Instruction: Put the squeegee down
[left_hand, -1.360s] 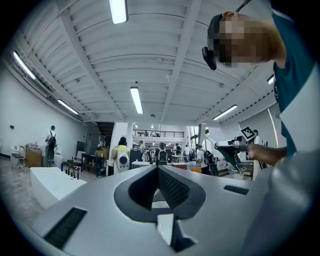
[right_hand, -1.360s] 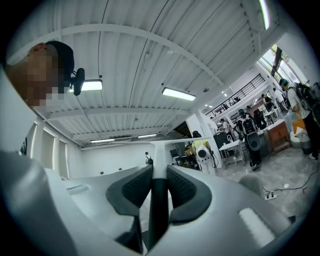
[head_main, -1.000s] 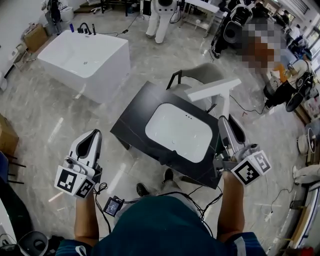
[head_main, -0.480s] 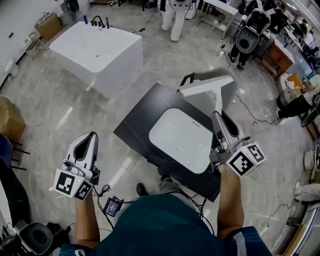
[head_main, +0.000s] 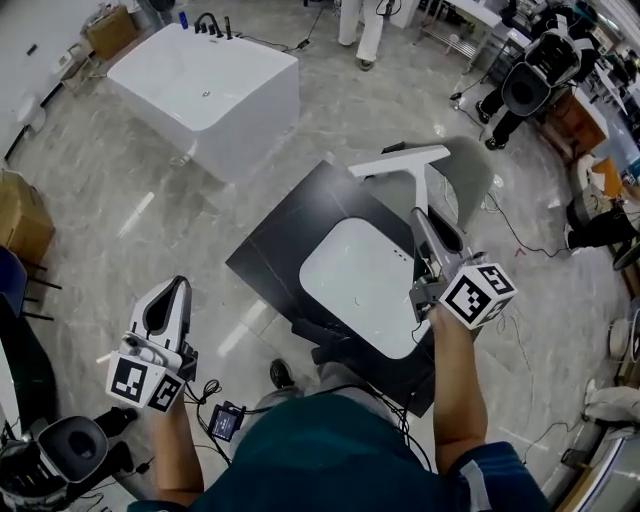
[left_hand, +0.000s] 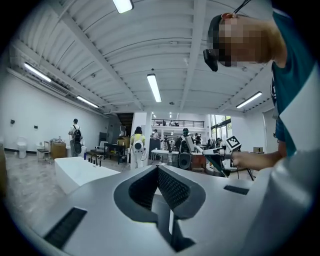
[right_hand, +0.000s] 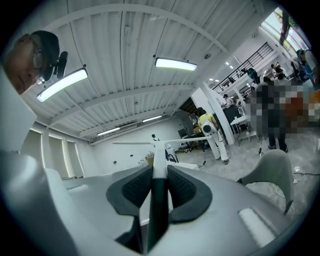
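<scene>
Swung lower over the black worktop (head_main: 275, 250), my right tool (head_main: 424, 222) clamps the white squeegee (head_main: 400, 160) by its handle, next needing a flat set-down and release, while my left tool (head_main: 178, 290) hangs closed and empty.

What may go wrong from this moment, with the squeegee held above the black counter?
1. The right gripper clamps only the thin handle of the squeegee, with the wide blade far out, so it may swing or twist between the pads on the way down.
2. The blade appears to hang past the far edge of the black counter. If it is let go there, it could fall to the floor.
3. If it is laid across the white basin, it might slide in.
</scene>
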